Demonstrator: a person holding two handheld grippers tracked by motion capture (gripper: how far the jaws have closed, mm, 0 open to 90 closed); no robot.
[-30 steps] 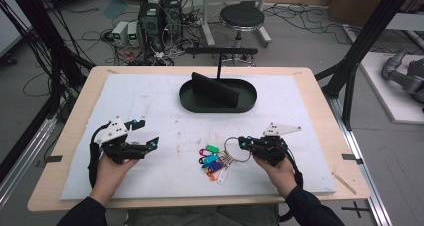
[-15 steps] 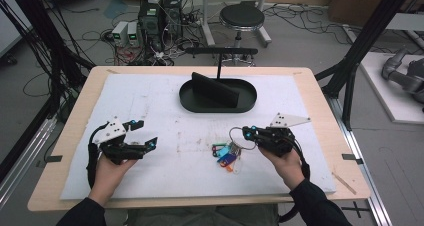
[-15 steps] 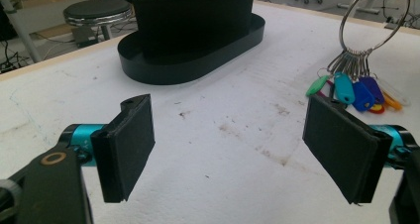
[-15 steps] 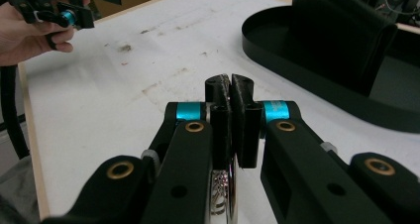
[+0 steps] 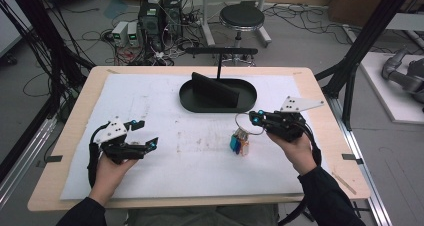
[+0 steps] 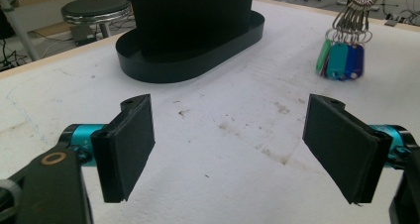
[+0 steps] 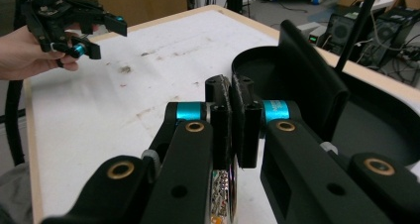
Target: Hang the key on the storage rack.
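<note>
White-covered table [image 5: 150,186], key bunch [image 5: 241,138] dangling from right hand-held gripper [image 5: 256,118] clamped on its ring, left hand-held gripper [image 5: 142,134] spread apart.

A pale wooden surface [image 5: 320,93] stands in a workshop, most of its top covered by a white, stained sheet [image 5: 200,156]. Past its far edge a round black stool [image 5: 242,16] on a chrome base stands on the grey concrete floor [image 5: 300,41]. To the far left sit computer towers [image 5: 160,13] and small boxes, with loose black cables [image 5: 95,36] strewn over the floor around them. Black frame struts [image 5: 370,36] rise at the right, and more dark posts at the left. On the far right a white platform [image 5: 395,93] carries a grey machine part [image 5: 405,76]. Light is even and dull.
</note>
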